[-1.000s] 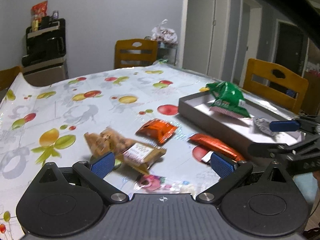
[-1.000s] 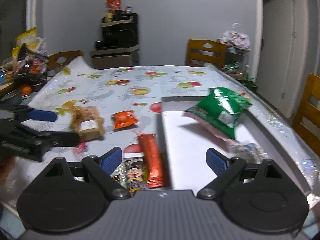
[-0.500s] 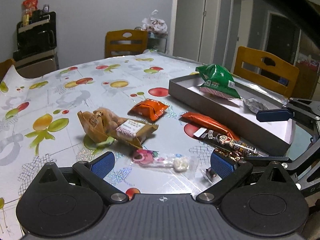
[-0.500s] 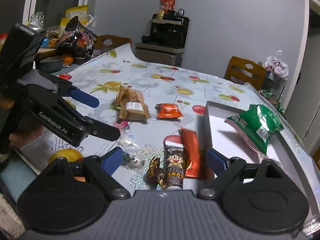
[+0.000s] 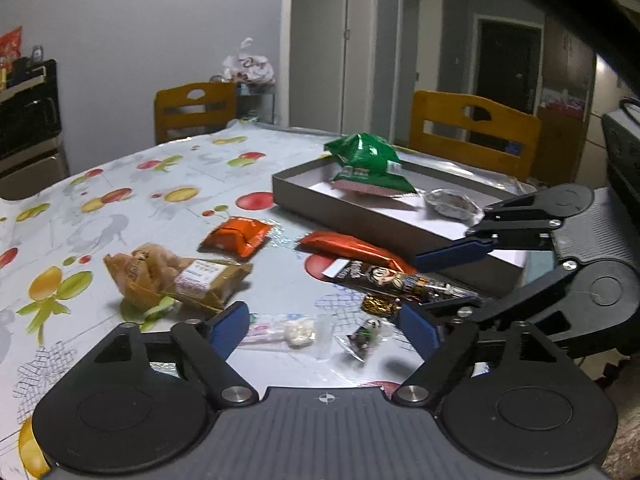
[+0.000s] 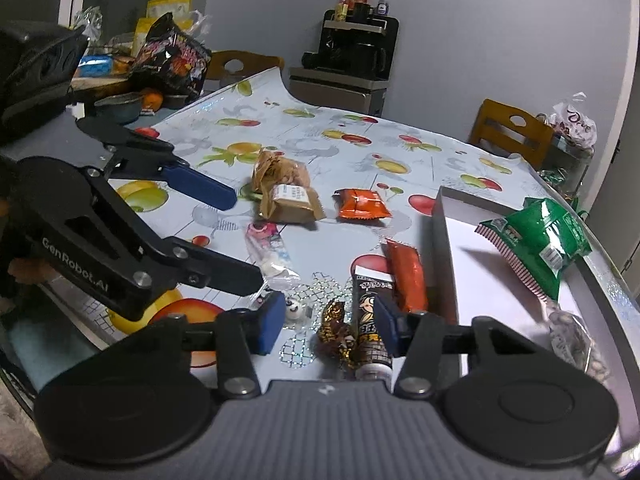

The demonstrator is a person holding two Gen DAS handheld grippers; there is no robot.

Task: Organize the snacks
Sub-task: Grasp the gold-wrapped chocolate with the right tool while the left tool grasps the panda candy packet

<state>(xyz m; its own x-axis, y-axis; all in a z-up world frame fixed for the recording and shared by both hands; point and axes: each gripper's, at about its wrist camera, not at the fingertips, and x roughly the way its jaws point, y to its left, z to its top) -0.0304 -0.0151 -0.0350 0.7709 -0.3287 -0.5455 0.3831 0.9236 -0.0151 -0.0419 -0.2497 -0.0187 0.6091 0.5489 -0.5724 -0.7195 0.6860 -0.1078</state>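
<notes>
Snacks lie scattered on the fruit-print tablecloth (image 5: pixel 168 184), while a shallow grey box (image 5: pixel 304 196) at the right of the left wrist view already holds a green bag (image 5: pixel 366 164) and a small clear packet (image 5: pixel 452 204), so the box looks like the collecting place. Loose on the cloth are a brown nut bag (image 6: pixel 286 192), an orange pouch (image 6: pixel 362 204), a long orange stick pack (image 6: pixel 406 276) lying beside the box wall, a dark cartoon tube (image 6: pixel 370 320), a gold-wrapped sweet (image 6: pixel 334 328), a small panda-faced candy (image 6: pixel 294 308) and a clear marshmallow pack (image 6: pixel 268 248). The right gripper (image 6: pixel 324 322) sits low at the bottom centre of its own view, jaws closing, with the gold sweet and the tube's end between the pads but, as far as I can tell, not yet pinched; probably it is going for one of these pieces nearest the box. The left gripper (image 5: pixel 324 326) is closing too, its pads bracketing the marshmallow pack and panda candy without touching them, likely lining up its own pick.
</notes>
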